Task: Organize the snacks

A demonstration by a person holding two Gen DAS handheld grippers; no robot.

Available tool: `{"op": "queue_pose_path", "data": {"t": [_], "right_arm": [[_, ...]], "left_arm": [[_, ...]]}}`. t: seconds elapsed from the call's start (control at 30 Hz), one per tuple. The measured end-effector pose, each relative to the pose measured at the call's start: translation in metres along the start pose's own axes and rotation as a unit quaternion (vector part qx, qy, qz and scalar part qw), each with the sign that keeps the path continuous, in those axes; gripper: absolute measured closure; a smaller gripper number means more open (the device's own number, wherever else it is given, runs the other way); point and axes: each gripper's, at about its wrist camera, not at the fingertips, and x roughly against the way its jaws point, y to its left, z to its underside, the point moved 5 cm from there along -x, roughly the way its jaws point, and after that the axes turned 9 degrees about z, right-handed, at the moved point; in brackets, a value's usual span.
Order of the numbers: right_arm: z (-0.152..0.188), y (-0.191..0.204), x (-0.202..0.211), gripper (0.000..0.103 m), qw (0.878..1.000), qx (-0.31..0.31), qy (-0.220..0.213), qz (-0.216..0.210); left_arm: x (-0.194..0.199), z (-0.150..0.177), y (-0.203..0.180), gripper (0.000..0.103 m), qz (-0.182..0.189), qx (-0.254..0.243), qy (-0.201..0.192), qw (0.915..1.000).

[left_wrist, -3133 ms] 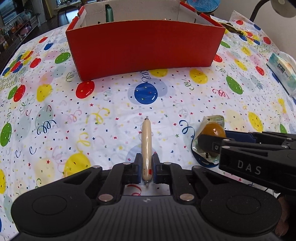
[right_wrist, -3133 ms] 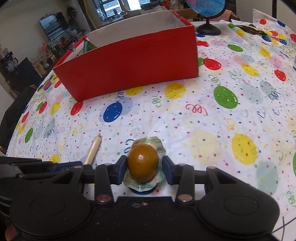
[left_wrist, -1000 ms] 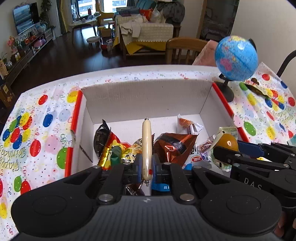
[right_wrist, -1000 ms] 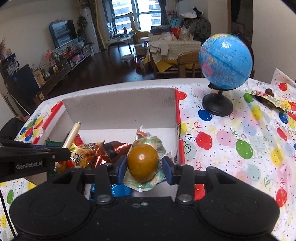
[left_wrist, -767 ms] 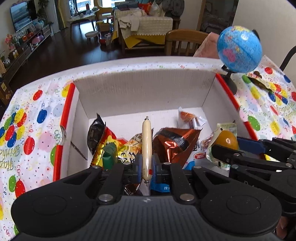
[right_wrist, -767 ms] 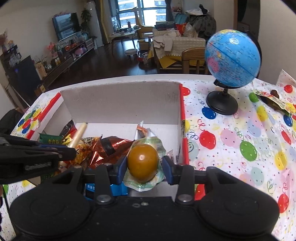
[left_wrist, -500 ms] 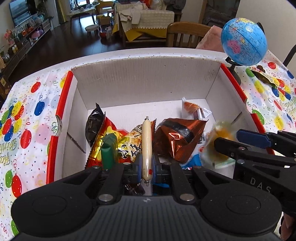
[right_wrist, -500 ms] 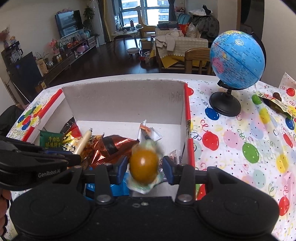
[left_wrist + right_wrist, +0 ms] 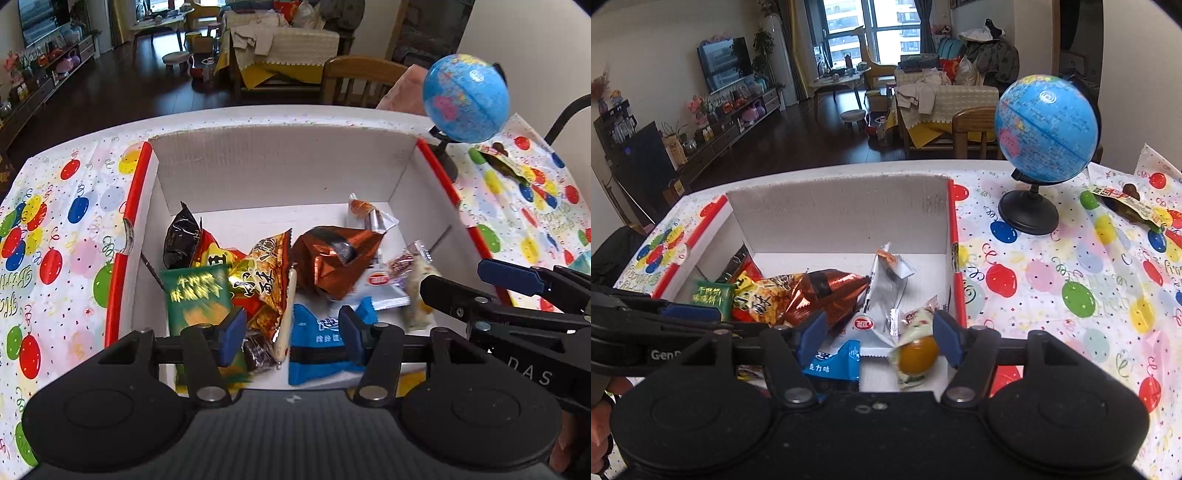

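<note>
Both grippers are held over the box (image 9: pixel 280 166), jaws just opened and gripping nothing. Below the left gripper (image 9: pixel 290 334) the sausage (image 9: pixel 286 314) lies on the packets; the egg (image 9: pixel 918 354) lies at the right gripper's (image 9: pixel 877 341) 3 o'clock.

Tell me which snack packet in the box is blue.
The blue packet with white lettering at the near edge of the red box, right beside the sausage stick. The other packets around it are green, copper, gold or white.
</note>
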Motion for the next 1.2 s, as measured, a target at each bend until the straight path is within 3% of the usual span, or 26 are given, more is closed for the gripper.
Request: {"op": "queue_pose_path", "data": {"t": [0.4, 0.6, 0.7, 0.77, 0.97, 1.07, 1.2], "right_arm": [[0.004, 0.005, 0.055, 0.017, 0.999, -0.015, -0.048, -0.011], [0.012, 0.017, 0.086, 0.013, 0.997, -0.011, -0.075, -0.022], [0.017, 0.022, 0.103, 0.003, 0.995, -0.013, -0.093, -0.023], [0.021, 0.025, 0.114, 0.002, 0.994, -0.011, -0.106, -0.022], [0.034, 0.032, 0.134, 0.000, 0.993, -0.020, -0.116, -0.016], [0.043, 0.036, 0.145, 0.000, 0.992, -0.029, -0.118, -0.012], [0.054, 0.041, 0.158, 0.000, 0.992, -0.035, -0.122, -0.007]], "left_arm": [[0.057, 0.014, -0.009, 0.040, 0.003, -0.014, -0.043, 0.9990], [0.087, 0.028, -0.007, 0.036, 0.008, -0.018, -0.062, 0.9979], [0.101, 0.037, -0.005, 0.034, 0.008, -0.017, -0.069, 0.9974], [0.110, 0.045, -0.003, 0.029, 0.007, -0.013, -0.072, 0.9973], [0.137, 0.067, 0.004, 0.028, 0.007, -0.009, -0.085, 0.9963], [0.150, 0.077, 0.007, 0.020, -0.001, -0.010, -0.094, 0.9955], [0.165, 0.090, 0.011, 0.020, -0.006, -0.011, -0.103, 0.9946]]}}
